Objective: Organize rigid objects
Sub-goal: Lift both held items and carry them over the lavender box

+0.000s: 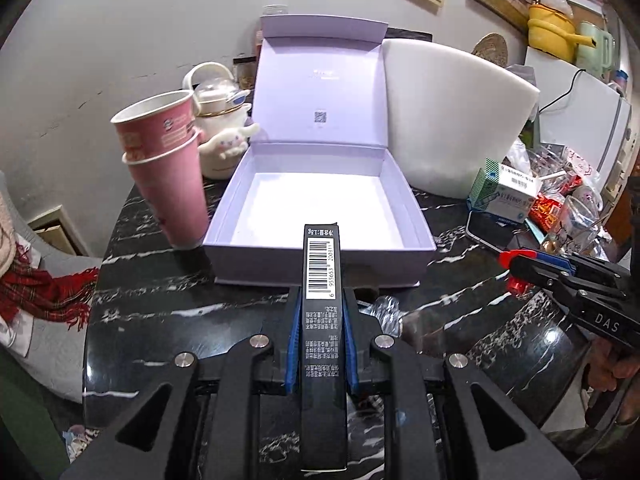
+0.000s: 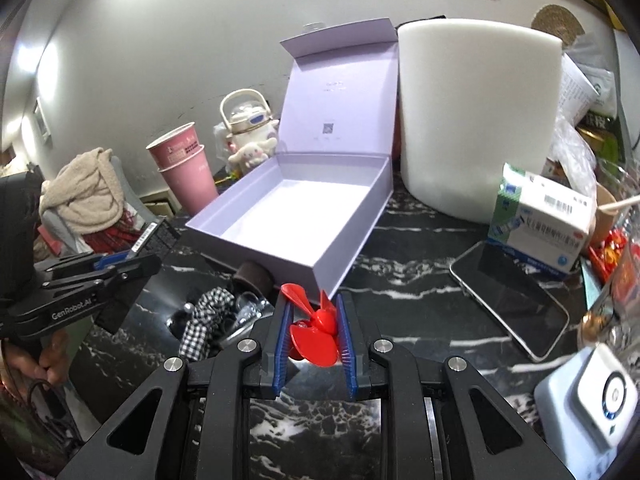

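An open, empty lilac box [image 1: 320, 204] with its lid raised stands on the black marble table [image 1: 160, 304]; it also shows in the right wrist view [image 2: 304, 216]. My left gripper [image 1: 320, 300] is shut on a long black carton with a barcode [image 1: 321, 280], whose tip reaches over the box's front wall. My right gripper [image 2: 312, 300] is shut on a red plastic propeller [image 2: 314, 330], held just before the box's near corner. Each gripper shows in the other's view: the right one [image 1: 516, 270], the left one [image 2: 132, 258].
Stacked pink paper cups [image 1: 168, 168] stand left of the box, a white teapot toy [image 1: 224, 120] behind them. A white foam block [image 1: 456, 120] stands right of the box. A phone [image 2: 512, 300], a medicine carton [image 2: 540, 220], a checkered cloth [image 2: 204, 320] and clutter lie around.
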A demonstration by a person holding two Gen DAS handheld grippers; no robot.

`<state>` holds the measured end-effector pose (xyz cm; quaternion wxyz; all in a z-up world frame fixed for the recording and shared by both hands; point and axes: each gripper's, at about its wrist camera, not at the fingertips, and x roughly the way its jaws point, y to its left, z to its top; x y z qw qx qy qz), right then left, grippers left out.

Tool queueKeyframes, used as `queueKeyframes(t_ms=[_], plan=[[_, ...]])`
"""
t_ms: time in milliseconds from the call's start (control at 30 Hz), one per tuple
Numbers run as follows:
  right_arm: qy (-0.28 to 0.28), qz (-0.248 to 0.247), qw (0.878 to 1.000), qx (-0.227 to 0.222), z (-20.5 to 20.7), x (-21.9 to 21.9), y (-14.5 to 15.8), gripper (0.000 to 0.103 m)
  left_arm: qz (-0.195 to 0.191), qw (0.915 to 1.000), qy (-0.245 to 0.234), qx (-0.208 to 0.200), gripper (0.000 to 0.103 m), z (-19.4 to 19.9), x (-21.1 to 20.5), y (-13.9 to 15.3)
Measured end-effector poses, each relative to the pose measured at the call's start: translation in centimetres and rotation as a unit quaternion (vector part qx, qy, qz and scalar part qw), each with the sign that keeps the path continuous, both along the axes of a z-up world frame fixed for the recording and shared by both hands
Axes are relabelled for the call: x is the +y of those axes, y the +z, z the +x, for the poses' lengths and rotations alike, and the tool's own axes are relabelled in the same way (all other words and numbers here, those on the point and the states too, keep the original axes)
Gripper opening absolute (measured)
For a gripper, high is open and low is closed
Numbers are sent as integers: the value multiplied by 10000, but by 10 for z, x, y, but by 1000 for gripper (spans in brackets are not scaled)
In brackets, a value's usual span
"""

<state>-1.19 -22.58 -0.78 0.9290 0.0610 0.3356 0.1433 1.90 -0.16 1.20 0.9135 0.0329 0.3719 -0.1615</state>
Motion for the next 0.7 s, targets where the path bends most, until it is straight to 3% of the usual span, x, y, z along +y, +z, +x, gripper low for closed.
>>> queueKeyframes(t_ms=[700], plan=[[452,-168,9982,-368,65,15,41,22,-47,9997,-146,-164,18,70,-18,22]])
